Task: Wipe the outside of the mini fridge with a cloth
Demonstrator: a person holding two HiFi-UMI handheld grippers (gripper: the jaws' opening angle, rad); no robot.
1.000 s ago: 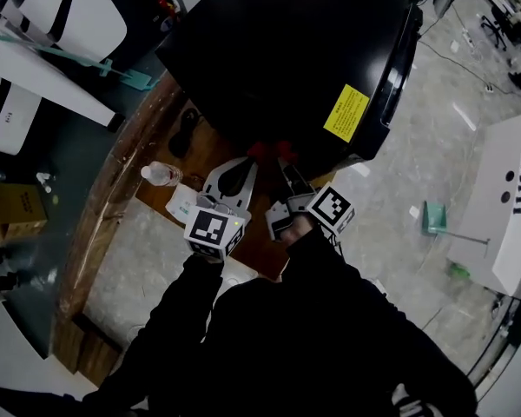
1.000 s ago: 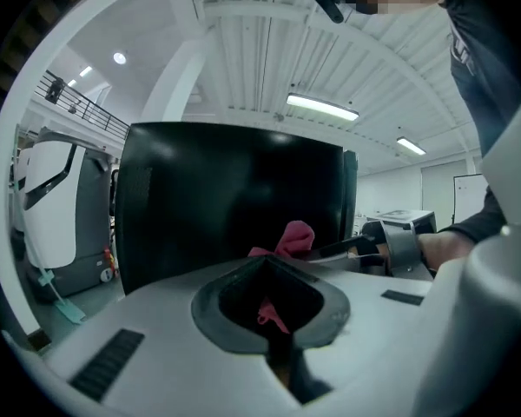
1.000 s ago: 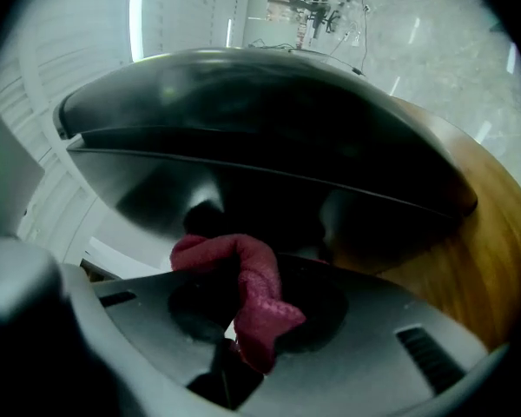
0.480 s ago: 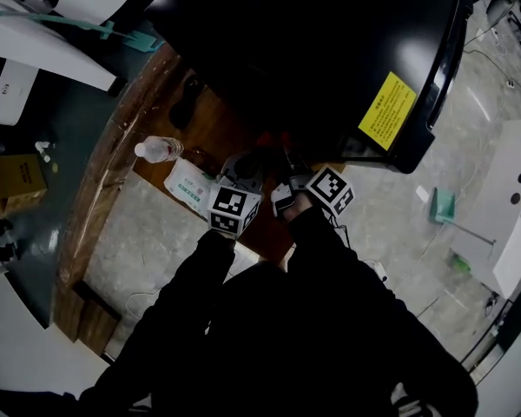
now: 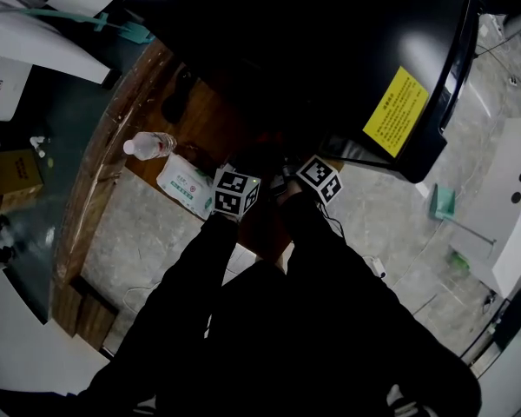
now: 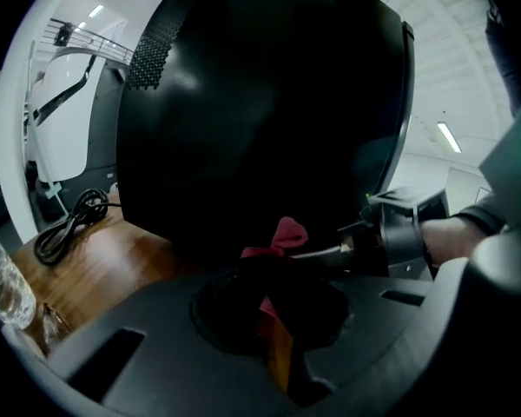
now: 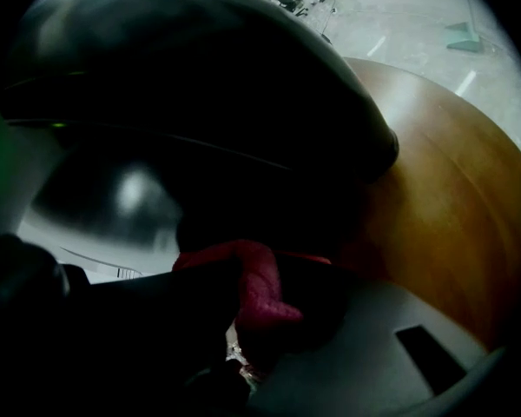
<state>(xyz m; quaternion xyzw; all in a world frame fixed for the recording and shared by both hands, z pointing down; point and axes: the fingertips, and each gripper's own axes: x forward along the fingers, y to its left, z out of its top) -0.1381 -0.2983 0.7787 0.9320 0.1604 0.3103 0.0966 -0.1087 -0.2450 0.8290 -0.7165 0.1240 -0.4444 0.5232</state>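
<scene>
Where mini fridge [image 5: 330, 50] meets bench [image 5: 191, 120], L gripper [image 6: 273, 268] & R gripper [image 7: 253, 289] both clenched on red cloth [image 6: 286, 233] — water bottle [image 5: 150, 145] at 10 o'clock of them.

Black long sleeves [image 5: 187, 302] and a black top fill the lower frame. At centre, the left cube [image 5: 236, 192] and right cube [image 5: 319, 179] are white with black square markers.

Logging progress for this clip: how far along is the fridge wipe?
Done: the red cloth is picked up; the left gripper and right gripper are both shut on it. In hand: they hold it low, close to the mini fridge, above the wooden table; contact can't be confirmed. Left: the wiping itself. The glossy black surface shows no trace of passes, so treat every face as pending.
</scene>
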